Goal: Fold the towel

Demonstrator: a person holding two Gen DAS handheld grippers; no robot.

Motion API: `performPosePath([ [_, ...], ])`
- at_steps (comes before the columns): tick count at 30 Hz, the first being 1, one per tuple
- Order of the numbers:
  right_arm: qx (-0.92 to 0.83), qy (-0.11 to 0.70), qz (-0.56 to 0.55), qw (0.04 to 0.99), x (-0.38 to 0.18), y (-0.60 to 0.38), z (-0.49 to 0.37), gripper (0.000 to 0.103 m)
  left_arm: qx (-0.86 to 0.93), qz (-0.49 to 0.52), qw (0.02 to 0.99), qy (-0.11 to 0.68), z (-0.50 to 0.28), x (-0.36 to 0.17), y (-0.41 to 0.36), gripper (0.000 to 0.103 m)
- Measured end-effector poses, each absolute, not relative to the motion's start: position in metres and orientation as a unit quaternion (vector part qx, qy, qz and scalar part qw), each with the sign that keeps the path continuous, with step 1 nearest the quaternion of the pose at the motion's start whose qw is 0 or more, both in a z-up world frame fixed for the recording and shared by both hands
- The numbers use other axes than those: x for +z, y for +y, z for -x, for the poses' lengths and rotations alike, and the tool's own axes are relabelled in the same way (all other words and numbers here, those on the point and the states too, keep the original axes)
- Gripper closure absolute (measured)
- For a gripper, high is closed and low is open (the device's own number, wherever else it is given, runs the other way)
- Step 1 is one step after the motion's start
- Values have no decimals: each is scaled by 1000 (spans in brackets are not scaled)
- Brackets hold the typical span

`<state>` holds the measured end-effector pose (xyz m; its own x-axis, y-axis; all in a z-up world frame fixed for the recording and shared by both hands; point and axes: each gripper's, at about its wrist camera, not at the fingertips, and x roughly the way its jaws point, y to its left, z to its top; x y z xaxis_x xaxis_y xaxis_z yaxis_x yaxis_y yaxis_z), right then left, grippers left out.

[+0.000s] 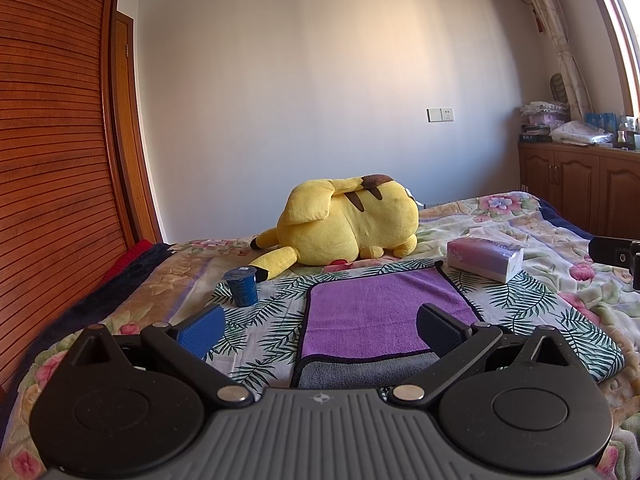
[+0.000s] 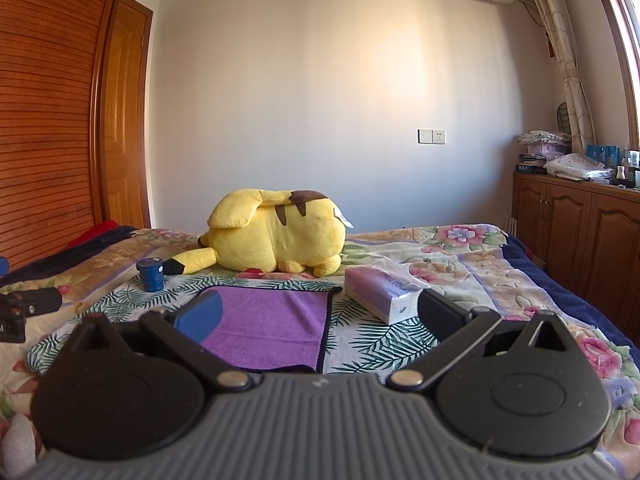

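Note:
A purple towel (image 1: 380, 312) with a dark border lies flat on a leaf-patterned cloth (image 1: 264, 320) on the bed; its near edge is turned up and shows a grey underside (image 1: 360, 372). My left gripper (image 1: 320, 332) is open and empty, with its fingers spread above the towel's near edge. In the right wrist view the towel (image 2: 272, 324) lies ahead and to the left. My right gripper (image 2: 318, 316) is open and empty above the towel's right border. Each gripper's body shows at the edge of the other view.
A yellow plush toy (image 1: 344, 220) lies behind the towel. A blue cup (image 1: 241, 287) stands to the towel's left. A tissue pack (image 1: 486, 258) lies to its right. A wooden wardrobe (image 1: 52, 140) is on the left, and a cabinet (image 1: 580, 188) on the right.

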<state>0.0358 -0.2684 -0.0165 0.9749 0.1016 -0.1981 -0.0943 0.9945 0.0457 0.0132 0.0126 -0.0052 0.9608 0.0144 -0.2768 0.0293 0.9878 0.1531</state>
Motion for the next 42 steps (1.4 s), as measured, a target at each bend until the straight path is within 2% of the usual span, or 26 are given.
performPosePath([
  [11, 49, 101, -18, 994, -17, -267, -35, 0, -8, -79, 987, 143, -14, -10, 14, 0],
  [21, 56, 117, -14, 991, -18, -266, -42, 0, -10, -97, 979, 181, -17, -19, 9, 0],
  [30, 77, 154, -8, 985, -26, -258, -51, 0, -16, -102, 969, 224, -26, -25, 6, 0],
  [42, 93, 201, 10, 975, -34, -247, -66, 0, -35, -100, 964, 243, -32, -26, 6, 0],
])
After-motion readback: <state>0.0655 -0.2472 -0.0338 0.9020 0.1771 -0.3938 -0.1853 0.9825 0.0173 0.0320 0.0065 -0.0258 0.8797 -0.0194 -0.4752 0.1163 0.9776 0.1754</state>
